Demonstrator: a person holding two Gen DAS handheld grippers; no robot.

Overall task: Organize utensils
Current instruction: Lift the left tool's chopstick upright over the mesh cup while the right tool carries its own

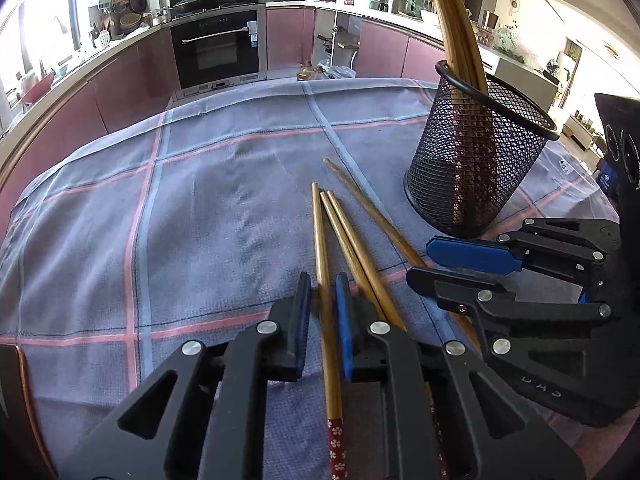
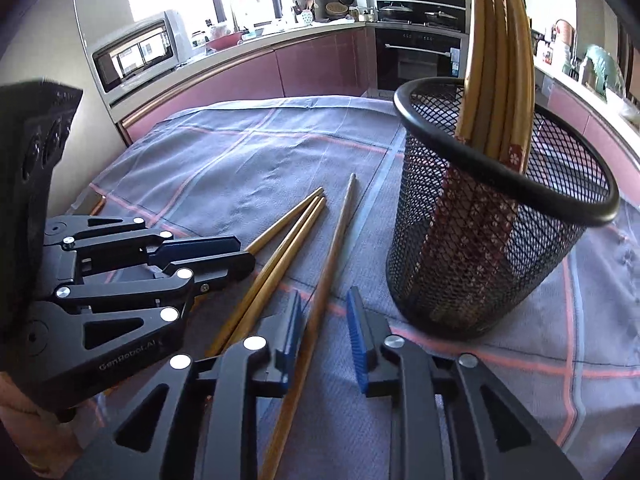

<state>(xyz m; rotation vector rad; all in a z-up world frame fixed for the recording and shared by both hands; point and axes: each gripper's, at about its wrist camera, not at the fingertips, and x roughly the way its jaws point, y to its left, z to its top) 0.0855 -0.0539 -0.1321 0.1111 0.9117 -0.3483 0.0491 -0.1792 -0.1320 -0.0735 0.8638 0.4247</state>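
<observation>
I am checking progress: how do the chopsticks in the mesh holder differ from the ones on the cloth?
In the mesh holder the standing chopsticks are nearly upright, bunched, red patterned ends down. On the cloth the loose chopsticks lie flat, fanned apart. Both sets look like the same bamboo kind.

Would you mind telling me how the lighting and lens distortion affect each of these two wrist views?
Left wrist view: the window at upper left is blown out to white, and the fisheye bows the chopsticks in the mesh holder into curves. Right wrist view: the window behind the counter is likewise overexposed, the holder's rim looks stretched, and the plaid cloth stays evenly lit and sharp.
</observation>
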